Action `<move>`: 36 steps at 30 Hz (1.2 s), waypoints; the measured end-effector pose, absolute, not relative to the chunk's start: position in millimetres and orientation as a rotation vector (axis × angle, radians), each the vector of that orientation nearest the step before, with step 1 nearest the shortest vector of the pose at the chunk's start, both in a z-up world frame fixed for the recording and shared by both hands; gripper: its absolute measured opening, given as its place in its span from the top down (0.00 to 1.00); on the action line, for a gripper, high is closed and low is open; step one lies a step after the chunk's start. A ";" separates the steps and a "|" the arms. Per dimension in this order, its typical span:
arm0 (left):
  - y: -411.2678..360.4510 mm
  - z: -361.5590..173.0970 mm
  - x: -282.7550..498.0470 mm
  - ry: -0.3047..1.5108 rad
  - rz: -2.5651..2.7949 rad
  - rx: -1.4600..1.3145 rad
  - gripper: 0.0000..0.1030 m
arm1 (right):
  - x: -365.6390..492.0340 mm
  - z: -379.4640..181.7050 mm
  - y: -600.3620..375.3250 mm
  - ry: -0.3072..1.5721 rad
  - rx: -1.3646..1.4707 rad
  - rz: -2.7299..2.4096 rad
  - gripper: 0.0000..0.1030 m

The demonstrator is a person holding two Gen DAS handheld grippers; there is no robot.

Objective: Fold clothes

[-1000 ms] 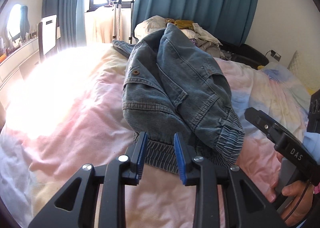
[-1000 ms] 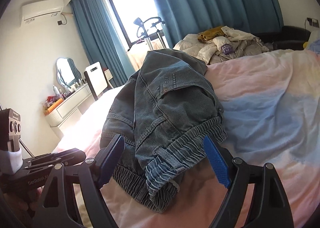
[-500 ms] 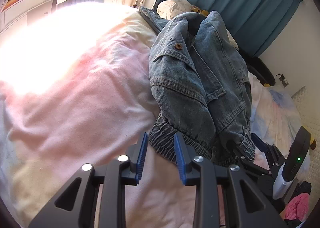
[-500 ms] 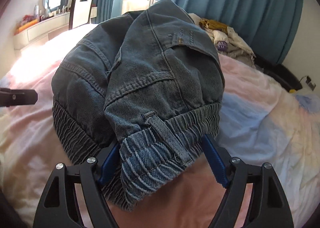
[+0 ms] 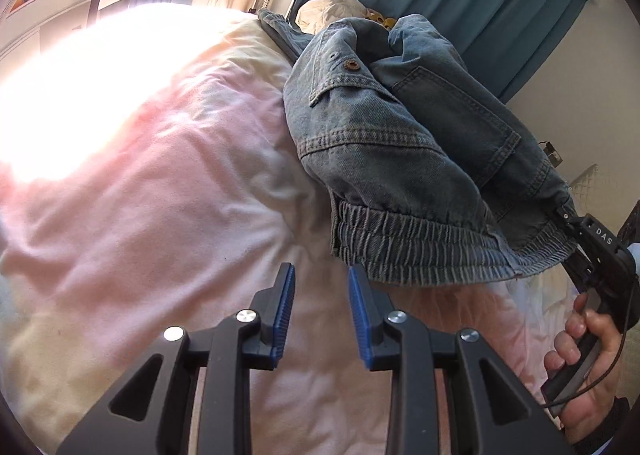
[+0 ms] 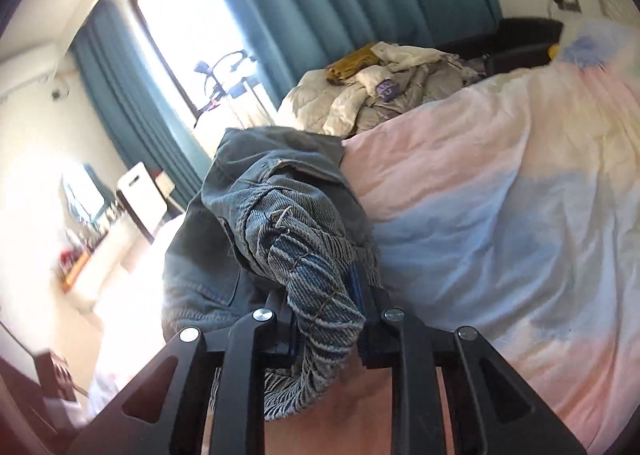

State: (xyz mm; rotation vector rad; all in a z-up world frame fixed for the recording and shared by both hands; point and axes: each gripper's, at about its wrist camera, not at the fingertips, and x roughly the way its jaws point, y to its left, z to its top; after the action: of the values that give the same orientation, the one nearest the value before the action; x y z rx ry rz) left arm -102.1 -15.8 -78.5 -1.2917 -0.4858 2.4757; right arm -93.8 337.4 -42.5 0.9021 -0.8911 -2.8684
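1. My right hand-held gripper (image 6: 326,307) has just been closing; its jaws are now clamped on the ribbed hem (image 6: 316,287) of the denim jacket (image 5: 404,151), where a second ago they stood wide around it.
2. The jacket lies bunched on the bed (image 5: 168,191), over the pink and pale-blue duvet. Its hem faces me, and the hem's right end is lifted slightly in the grip.
3. My left hand-held gripper (image 5: 321,311) is empty. Its blue pads (image 5: 285,307) stand a little apart with only bedding between them, just short of the hem's left corner.
4. The person's hand (image 5: 588,367) holds the right tool's handle at the frame edge.
5. Judgement: one hem corner is secured, so the next step is taking the other corner to spread the jacket flat. Folding proper has not begun.
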 end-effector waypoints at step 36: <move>52.6 -113.8 -172.9 -0.228 2.426 -1.140 0.46 | -119.2 -164.2 445.1 -1.564 1.178 -2.654 0.78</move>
State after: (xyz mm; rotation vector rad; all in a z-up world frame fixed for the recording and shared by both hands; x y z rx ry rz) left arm -172.9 52.6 -113.8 -1.1397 -0.2278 2.4264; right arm -119.2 445.1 -164.2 1.1777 -1.5637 -2.6540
